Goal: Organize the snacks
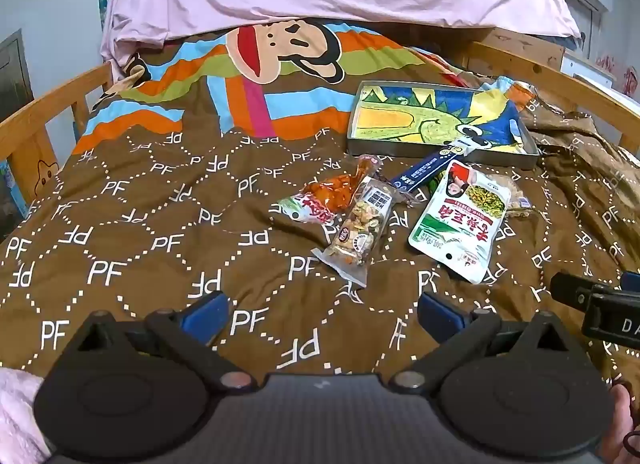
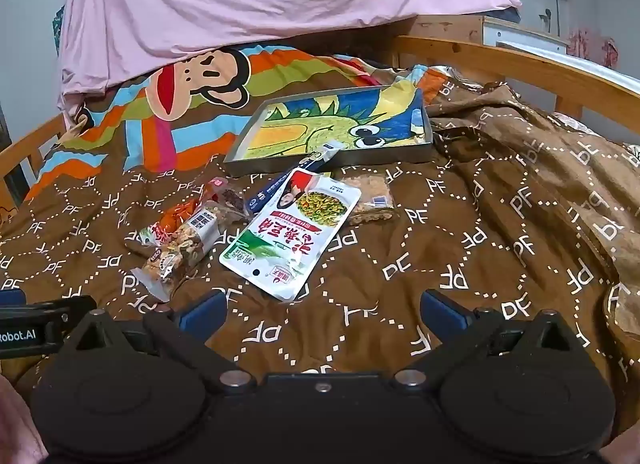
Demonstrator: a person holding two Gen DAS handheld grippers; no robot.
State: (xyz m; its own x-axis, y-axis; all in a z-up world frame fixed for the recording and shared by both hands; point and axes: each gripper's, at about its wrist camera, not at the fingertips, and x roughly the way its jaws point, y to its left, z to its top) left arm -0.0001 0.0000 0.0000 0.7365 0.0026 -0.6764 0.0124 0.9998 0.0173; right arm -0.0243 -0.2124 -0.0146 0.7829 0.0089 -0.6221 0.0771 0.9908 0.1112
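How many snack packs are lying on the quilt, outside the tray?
5. Orange-red pack leftmost, nut-mix pack lying over it, white-green pouch in the middle, blue stick pack leaning onto the tray rim, cracker pack rightmost. More may hide underneath.

Snack packets are lying clustered on the bed: a white-green pouch [image 2: 290, 232] lying flat, a clear nut-mix pack [image 2: 180, 252] overlapping an orange packet [image 2: 176, 216], a blue stick [image 2: 292, 176] leaning onto the dragon-printed tray's [image 2: 240, 160] rim, a tan bar [image 2: 370, 202] beside.
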